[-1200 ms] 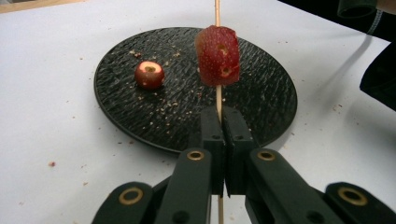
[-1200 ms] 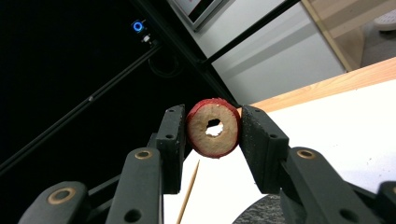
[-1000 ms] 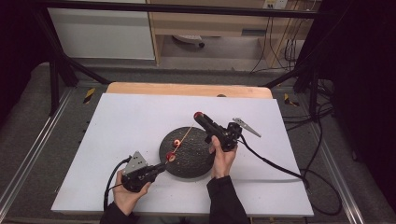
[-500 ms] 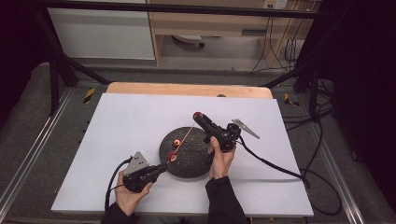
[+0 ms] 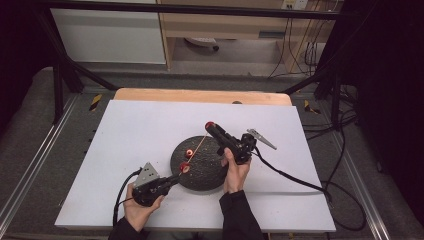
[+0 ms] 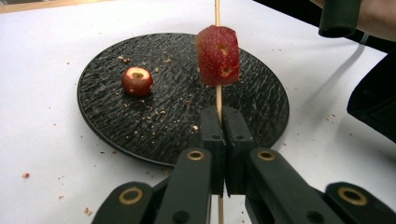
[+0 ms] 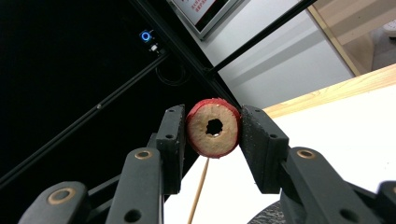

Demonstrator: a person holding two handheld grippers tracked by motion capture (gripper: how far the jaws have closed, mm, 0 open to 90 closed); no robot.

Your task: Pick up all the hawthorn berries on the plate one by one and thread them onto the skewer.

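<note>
A thin wooden skewer is clamped between the jaws of my left gripper, which is shut on it. One red fruit piece sits threaded on the skewer just above the jaws. My right gripper is shut on a cored red fruit slice, held up above the skewer's far tip. Another red fruit piece lies on the round black plate. In the high view the left gripper is at the plate's near left edge and the right gripper is over its far side.
The black plate rests on a white table sheet with crumbs scattered around it. A cable trails from the right gripper across the table to the right. A wooden strip runs along the far table edge.
</note>
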